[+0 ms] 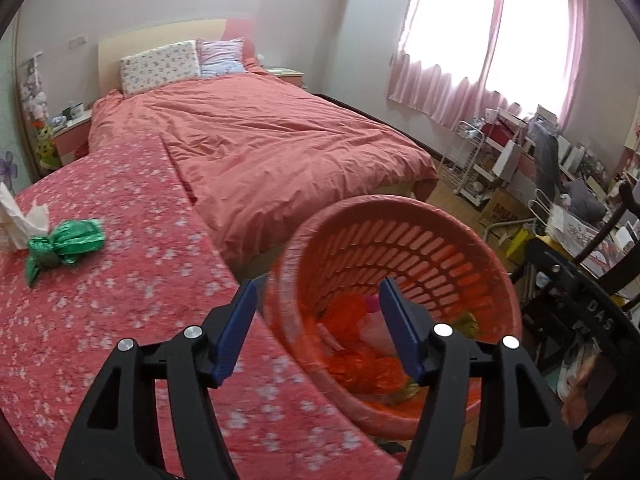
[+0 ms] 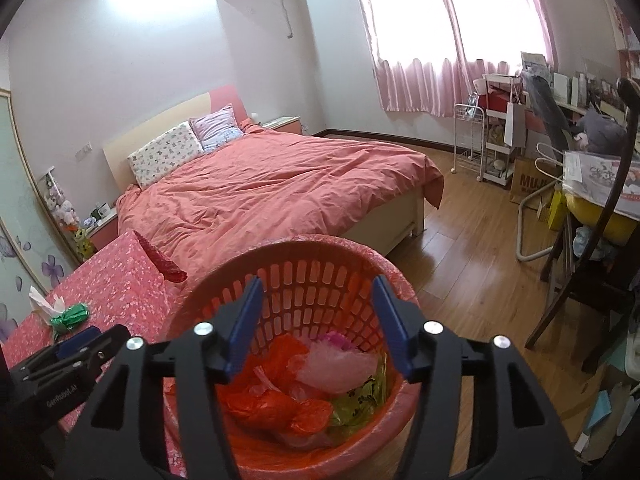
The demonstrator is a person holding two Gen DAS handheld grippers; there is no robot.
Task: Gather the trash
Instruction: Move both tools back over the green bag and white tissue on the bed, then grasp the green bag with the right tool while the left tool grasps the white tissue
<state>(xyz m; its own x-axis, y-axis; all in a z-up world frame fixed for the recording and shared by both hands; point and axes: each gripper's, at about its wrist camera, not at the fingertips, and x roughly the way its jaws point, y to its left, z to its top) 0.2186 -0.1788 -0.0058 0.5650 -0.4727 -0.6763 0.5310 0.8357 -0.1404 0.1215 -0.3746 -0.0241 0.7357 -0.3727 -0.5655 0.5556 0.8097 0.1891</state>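
Observation:
An orange slatted trash basket (image 1: 460,248) (image 2: 320,264) stands beside a table with a pink flowered cloth (image 1: 100,300) (image 2: 116,284). It holds orange, pink and green plastic bags (image 2: 304,384). A knotted green bag (image 1: 66,242) (image 2: 70,316) and crumpled white tissue (image 1: 20,220) (image 2: 42,300) lie on the cloth at the far left. My left gripper (image 1: 318,300) is open and empty, over the table edge and basket rim. My right gripper (image 2: 318,300) is open and empty, above the basket. The left gripper's body shows in the right wrist view (image 2: 64,364).
A bed with a coral duvet (image 1: 260,128) (image 2: 260,184) lies behind the table. A dark wooden chair (image 2: 592,272), cluttered shelves and boxes (image 2: 532,148) stand at the right by the pink-curtained window. Wooden floor (image 2: 472,248) lies between bed and chair.

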